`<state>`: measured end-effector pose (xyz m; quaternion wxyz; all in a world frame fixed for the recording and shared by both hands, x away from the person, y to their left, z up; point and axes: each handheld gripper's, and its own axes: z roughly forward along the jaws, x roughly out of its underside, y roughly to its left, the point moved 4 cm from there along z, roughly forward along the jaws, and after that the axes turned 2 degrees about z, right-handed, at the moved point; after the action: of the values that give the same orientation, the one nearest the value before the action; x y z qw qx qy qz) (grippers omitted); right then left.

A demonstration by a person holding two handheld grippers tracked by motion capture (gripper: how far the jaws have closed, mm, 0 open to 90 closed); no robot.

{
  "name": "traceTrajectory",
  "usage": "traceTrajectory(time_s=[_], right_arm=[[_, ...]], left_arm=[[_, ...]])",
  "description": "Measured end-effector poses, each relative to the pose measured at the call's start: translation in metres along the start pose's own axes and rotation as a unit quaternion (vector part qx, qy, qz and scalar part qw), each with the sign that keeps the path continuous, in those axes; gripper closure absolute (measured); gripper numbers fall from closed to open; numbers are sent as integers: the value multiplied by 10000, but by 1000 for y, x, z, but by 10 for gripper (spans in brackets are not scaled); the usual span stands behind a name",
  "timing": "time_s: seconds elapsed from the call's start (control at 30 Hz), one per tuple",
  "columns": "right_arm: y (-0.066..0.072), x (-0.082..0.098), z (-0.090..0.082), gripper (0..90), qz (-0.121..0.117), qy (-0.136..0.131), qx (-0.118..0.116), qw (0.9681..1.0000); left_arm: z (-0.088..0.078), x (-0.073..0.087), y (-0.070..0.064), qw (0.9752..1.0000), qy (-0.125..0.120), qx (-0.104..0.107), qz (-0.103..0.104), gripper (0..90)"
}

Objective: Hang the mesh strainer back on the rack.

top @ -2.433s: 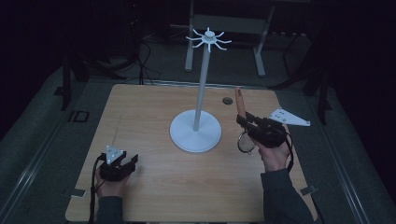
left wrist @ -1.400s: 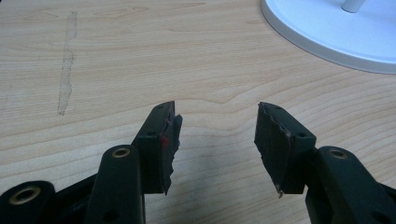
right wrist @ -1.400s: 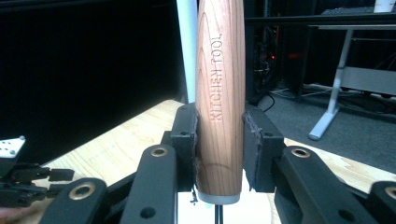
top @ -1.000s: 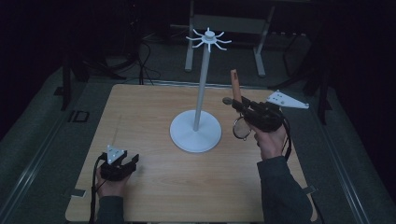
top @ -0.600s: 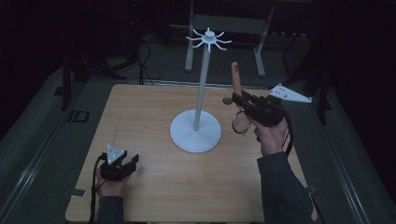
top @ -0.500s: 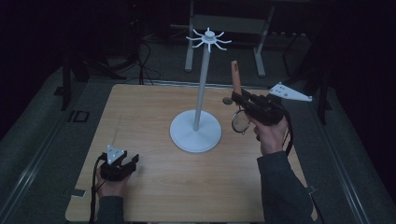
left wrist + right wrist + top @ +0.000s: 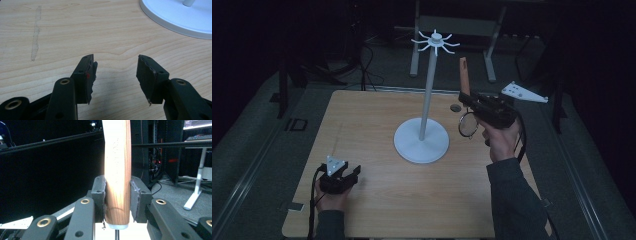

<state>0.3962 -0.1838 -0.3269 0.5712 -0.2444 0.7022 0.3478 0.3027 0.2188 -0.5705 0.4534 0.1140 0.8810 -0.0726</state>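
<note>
R gripper (image 7: pixel 468 100) clamped on wooden handle (image 7: pixel 117 170), raised beside stand (image 7: pixel 422 145). L gripper (image 7: pixel 116 75) apart, idle on table (image 7: pixel 362 125). Prob hanging step; next: lift to hooks (image 7: pixel 435 41).

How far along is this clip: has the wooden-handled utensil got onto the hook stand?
Done: the wooden-handled utensil is off the table, clamped in the right claw. In hand: it is held upright beside the hook stand. Left: probably hanging it, since the hooks are bare. The left claw is open and idle.
</note>
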Motion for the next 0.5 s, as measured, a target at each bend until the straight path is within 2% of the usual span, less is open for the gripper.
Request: traceTrajectory(time_s=[0.5], right_arm=[[4,-13,9,685,43,-67,-188,9998]], left_arm=[[0,0,0,10000,9,6,10,487]])
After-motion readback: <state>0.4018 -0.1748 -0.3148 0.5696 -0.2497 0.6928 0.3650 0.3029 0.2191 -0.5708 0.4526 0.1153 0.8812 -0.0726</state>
